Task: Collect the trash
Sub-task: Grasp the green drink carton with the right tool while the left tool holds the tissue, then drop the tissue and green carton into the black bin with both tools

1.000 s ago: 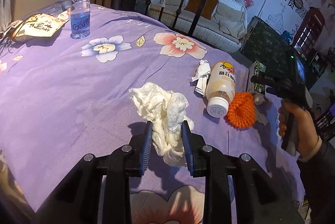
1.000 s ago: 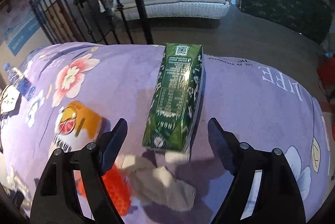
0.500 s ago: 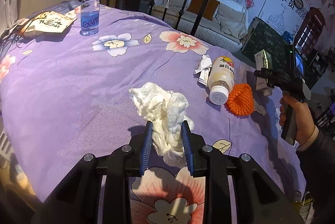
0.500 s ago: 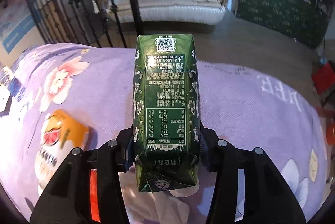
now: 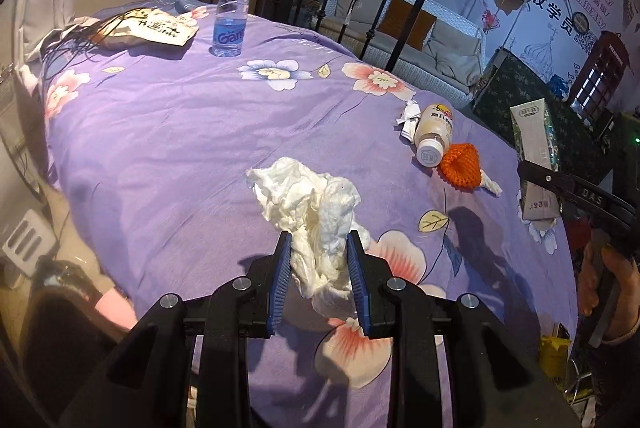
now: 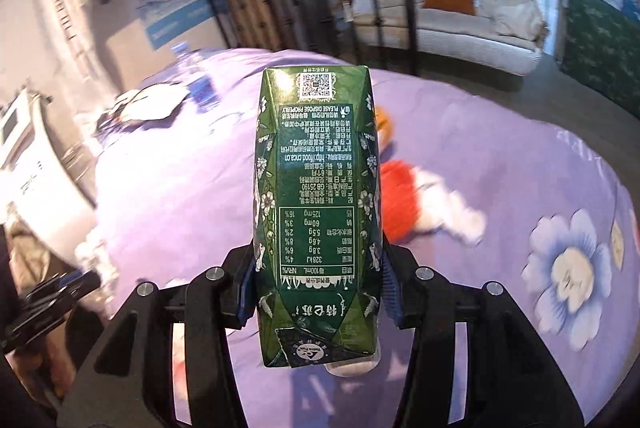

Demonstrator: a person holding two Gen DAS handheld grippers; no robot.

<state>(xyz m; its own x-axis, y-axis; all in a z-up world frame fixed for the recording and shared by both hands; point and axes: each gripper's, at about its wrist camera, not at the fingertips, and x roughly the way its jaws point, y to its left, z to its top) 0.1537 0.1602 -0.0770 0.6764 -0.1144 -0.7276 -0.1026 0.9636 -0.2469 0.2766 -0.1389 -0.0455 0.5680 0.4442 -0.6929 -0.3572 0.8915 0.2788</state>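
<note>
The right gripper, open around the green rectangular drink carton a second ago, has clamped it between its fingers and lifted it clear of the purple floral bedspread.

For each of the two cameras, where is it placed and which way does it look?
Left wrist: on the left gripper, facing across the purple bedspread; its jaws pinch a tissue wad; the right hand shows.
Right wrist: on the right gripper, facing the bed and sofa; its jaws clamp a green carton.
Shared: carton, water bottle, orange net.
</note>
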